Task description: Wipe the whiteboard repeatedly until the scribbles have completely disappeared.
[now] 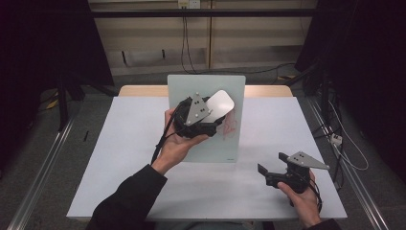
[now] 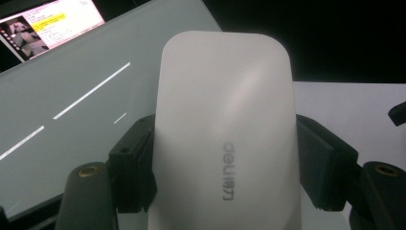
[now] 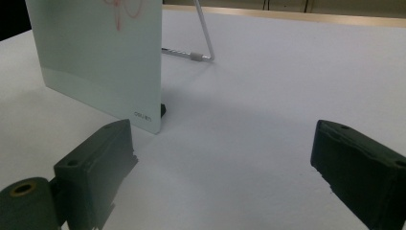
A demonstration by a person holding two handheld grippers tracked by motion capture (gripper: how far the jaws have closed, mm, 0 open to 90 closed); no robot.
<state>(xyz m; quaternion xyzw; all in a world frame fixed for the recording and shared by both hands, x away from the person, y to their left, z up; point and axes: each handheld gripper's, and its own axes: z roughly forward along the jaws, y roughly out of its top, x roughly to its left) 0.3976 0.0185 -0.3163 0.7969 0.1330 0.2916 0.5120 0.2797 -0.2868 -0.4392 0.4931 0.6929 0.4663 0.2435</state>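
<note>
Left tool [image 1: 209, 112] clamped on a white eraser [image 2: 225, 129], jaws pressed against both its long sides, held up against the glass board [image 1: 207, 86] just beside the red scribble [image 1: 229, 125]. Right tool [image 1: 269, 163] parked low over the desk [image 1: 119, 143], jaws spread wide, nothing between them. Risks judged from here: board propped only on a thin wire stand [image 3: 203, 36], so likely pushed back or tipped by a hard wipe; smooth eraser liable to slip from the narrow grip; marks missed with a tilted pad.
</note>
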